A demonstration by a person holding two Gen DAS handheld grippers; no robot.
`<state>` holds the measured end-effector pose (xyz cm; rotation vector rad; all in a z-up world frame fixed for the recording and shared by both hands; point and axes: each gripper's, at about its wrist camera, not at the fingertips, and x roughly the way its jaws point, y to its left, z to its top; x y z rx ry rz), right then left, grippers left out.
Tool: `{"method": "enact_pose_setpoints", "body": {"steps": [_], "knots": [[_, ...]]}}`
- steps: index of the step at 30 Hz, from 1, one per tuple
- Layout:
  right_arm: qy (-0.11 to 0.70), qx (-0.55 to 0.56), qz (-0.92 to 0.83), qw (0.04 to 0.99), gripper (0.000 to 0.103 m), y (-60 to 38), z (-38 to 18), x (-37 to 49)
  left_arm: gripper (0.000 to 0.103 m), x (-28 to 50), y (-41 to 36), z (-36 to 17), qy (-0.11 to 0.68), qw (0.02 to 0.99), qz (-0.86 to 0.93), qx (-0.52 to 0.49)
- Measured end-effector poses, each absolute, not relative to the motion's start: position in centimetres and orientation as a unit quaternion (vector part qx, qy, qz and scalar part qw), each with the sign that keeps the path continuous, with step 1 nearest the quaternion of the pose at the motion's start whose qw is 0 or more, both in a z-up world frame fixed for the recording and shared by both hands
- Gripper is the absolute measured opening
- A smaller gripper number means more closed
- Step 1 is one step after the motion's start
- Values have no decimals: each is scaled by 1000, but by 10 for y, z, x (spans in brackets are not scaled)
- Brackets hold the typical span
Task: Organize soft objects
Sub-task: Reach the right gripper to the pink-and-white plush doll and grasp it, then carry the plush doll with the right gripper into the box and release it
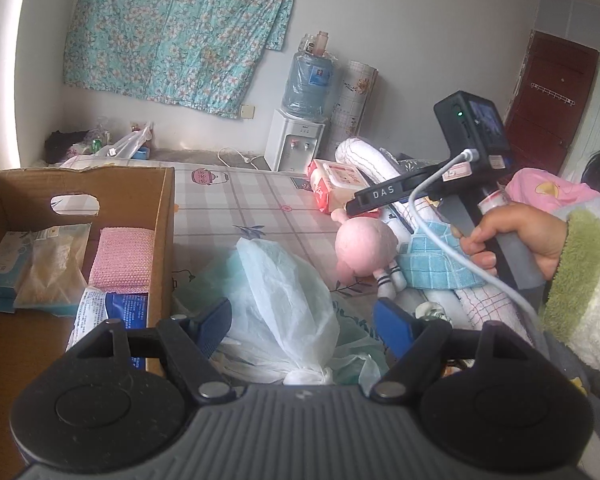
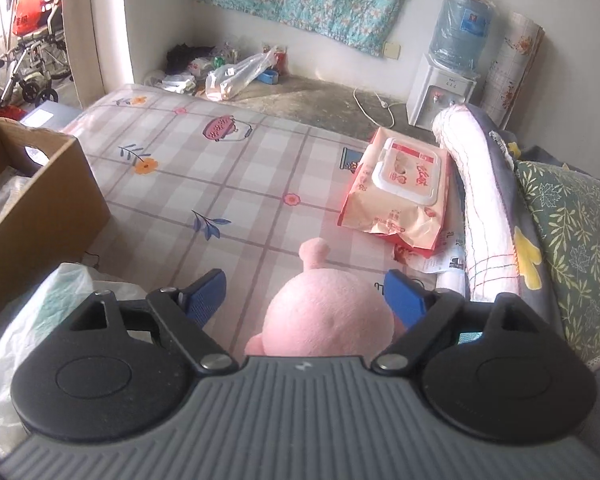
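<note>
Checked bedsheet (image 2: 220,184) with flower prints is seen covering the work surface, floral cloth (image 1: 172,28) hung on the wall behind. Lower half of both views is blocked by gripper bodies. Cardboard box (image 1: 162,216) is cut off at the frame edge, to the left of the left gripper (image 1: 302,328); its contents are only partly made out: a pink knitted item (image 1: 120,260) and some packets, labels unreadable.

Left gripper is seen with jaws spread wide, nothing pinched; a pale plastic bag (image 1: 280,304) lies between and just ahead of the fingers, pads not seen pressing it. Bag's lower knot is partly hidden behind the gripper body.

Right gripper (image 2: 306,300) is released, jaws wide apart. Pink plush toy (image 2: 328,316) lies between the blue fingers, closer to the right-hand one; contact there cannot be told. Toy's lower part is hidden under the gripper body; striped legs are only seen from the left wrist view, beside a blue checked cloth (image 1: 436,256).

Wet-wipes pack (image 2: 400,188) lies ahead and right of the right gripper, apart from the toy. A hand (image 1: 512,240) in a fleece sleeve is seen gripping the right handle.
</note>
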<state>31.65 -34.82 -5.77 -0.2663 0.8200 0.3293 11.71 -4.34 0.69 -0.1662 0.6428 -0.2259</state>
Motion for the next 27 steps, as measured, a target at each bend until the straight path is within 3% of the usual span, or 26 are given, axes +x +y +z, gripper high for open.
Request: {"method": "enact_pose_setpoints", "body": {"steps": [4, 7, 9, 11, 20, 27], "knots": [[447, -138, 128, 875, 89, -338, -102, 358, 80, 125, -35, 8, 316, 939, -103, -84], [460, -165, 111, 865, 98, -334, -124, 366, 80, 129, -33, 6, 320, 938, -102, -86], [465, -183, 100, 860, 97, -334, -134, 367, 80, 131, -32, 5, 322, 937, -102, -88], [463, -190, 90, 861, 88, -339, -140, 367, 80, 131, -32, 3, 324, 936, -101, -88], [419, 41, 168, 892, 84, -402, -71, 317, 80, 121, -31, 5, 318, 938, -101, -94], [399, 236, 310, 830, 84, -419, -22, 224, 93, 105, -28, 15, 307, 930, -152, -135]]}}
